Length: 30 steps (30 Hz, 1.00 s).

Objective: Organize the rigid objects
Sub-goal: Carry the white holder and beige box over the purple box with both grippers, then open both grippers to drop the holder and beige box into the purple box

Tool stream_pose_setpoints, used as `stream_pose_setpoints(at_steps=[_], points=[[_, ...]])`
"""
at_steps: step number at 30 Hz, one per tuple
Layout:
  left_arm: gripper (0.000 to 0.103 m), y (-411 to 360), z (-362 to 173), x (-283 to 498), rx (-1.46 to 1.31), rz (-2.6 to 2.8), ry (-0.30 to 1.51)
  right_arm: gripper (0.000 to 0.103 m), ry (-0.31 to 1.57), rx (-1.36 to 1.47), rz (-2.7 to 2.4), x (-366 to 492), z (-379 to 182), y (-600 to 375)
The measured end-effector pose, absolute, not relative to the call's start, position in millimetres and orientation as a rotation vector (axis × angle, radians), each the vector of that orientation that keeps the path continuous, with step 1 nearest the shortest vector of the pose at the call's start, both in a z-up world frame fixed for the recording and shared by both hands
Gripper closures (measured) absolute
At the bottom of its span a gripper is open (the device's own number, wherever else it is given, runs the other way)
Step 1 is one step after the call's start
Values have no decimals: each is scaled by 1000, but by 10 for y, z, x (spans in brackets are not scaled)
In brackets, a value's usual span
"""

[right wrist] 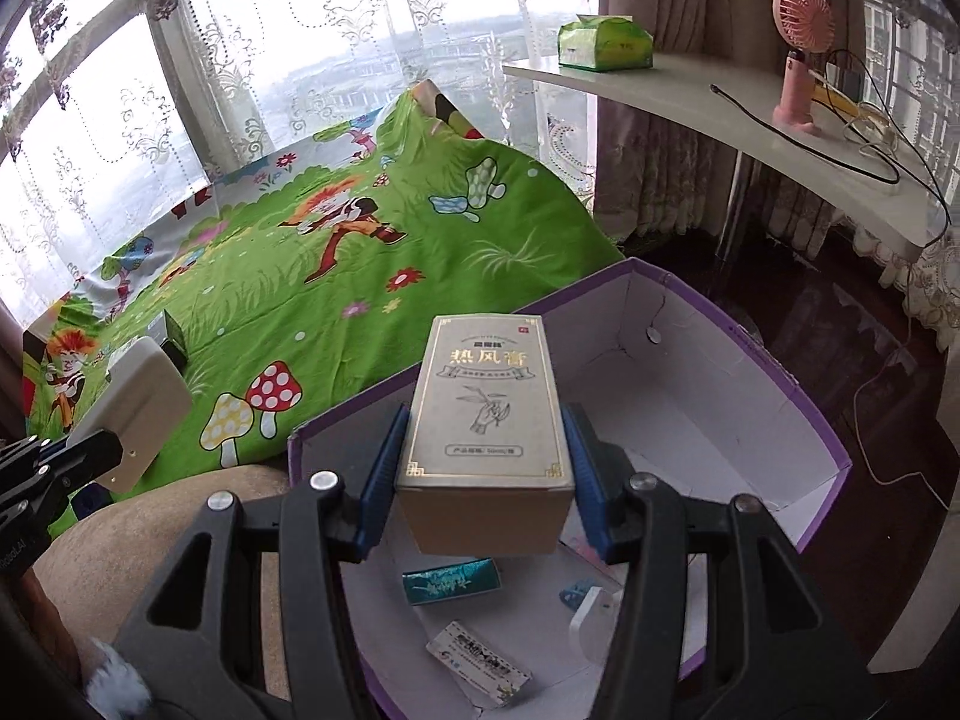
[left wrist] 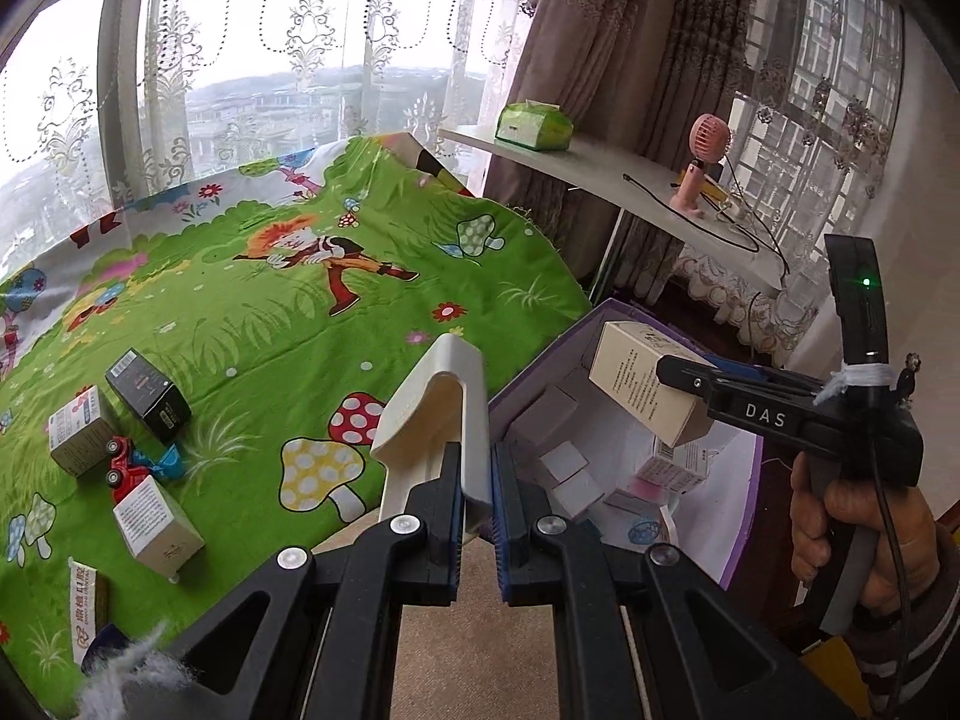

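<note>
Your right gripper (right wrist: pixel 483 474) pinches a beige carton (right wrist: pixel 489 402) over the purple box (right wrist: pixel 804 396); your left gripper (left wrist: pixel 477 501) pinches a white bracket (left wrist: pixel 438 414) near its edge.

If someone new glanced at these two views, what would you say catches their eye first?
Probably the bright green cartoon blanket with mushrooms spread below the window. Next, the right gripper clamping a beige carton with gold lettering over the open purple storage box, while the left gripper pinches a white plastic piece beside that box. A few small cartons and a toy truck lie on the blanket's left.
</note>
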<state>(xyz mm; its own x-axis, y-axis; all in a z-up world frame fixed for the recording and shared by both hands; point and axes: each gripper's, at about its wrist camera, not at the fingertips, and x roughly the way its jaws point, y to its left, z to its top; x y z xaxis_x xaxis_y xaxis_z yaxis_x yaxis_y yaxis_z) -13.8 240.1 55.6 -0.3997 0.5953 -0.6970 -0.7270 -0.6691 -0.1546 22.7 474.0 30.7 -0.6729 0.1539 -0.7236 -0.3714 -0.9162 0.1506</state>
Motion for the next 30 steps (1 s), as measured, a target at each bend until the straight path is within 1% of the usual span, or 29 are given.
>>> stream_pose_setpoints(at_steps=[7, 9, 14, 17, 21, 24, 28, 29, 30], points=[[94, 2668, 523, -83, -960, 2056, 263, 47, 464, -1079, 2537, 183, 157, 5013], [94, 2728, 512, -68, -959, 2049, 278, 40, 491, -1093, 2526, 180, 94, 5077], [94, 2845, 472, -72, -972, 2024, 287, 38, 521, -1099, 2496, 242, 40, 5177], [94, 2904, 468, -56, -969, 2013, 291, 36, 547, -1080, 2481, 287, 61, 5252], [94, 2972, 463, -54, -971, 1967, 249, 34, 556, -1067, 2475, 313, 107, 5290], [90, 3015, 426, -88, -1011, 1960, 241, 33, 558, -1058, 2482, 324, 140, 5290], [89, 2942, 389, -166, -1047, 1969, 185, 32, 557, -1054, 2488, 320, 166, 5275], [86, 2923, 391, -185, -1050, 1974, 171, 32, 557, -1054, 2489, 316, 169, 5270], [81, 2910, 395, -194, -1050, 1975, 162, 32, 559, -1055, 2492, 307, 168, 5266]])
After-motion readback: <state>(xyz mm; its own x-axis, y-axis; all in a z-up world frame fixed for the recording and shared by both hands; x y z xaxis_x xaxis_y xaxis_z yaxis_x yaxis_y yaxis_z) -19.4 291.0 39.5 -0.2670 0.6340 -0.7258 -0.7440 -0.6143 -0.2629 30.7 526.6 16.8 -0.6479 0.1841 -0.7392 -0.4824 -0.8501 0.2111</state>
